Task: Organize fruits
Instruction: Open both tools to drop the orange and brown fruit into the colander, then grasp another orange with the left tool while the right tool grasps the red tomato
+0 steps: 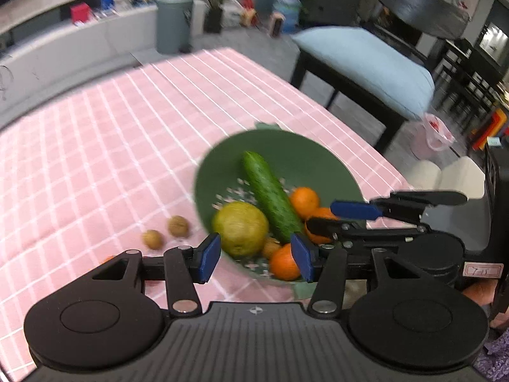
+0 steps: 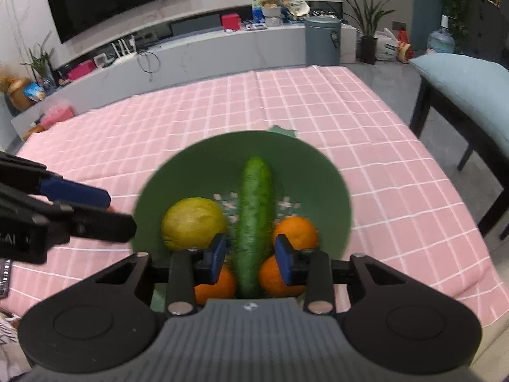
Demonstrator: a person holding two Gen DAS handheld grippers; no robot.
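Note:
A green colander bowl (image 2: 197,172) sits on the pink checked tablecloth (image 2: 366,133). It holds a cucumber (image 2: 254,219), a yellow-green round fruit (image 2: 192,222) and three oranges (image 2: 297,230). My right gripper (image 2: 250,258) is open, its blue pads on either side of the cucumber's near end, above the bowl. My left gripper (image 1: 256,256) is open and empty over the bowl's (image 1: 286,149) near rim. Two small brown fruits (image 1: 178,226) lie on the cloth left of the bowl. The right gripper (image 1: 353,215) shows in the left wrist view, the left gripper (image 2: 92,210) in the right wrist view.
A black bench with a light blue cushion (image 2: 470,89) stands right of the table. A grey bin (image 2: 323,41), potted plant (image 2: 369,31) and a TV counter (image 2: 191,54) lie beyond the far edge. The table edge runs close on the right.

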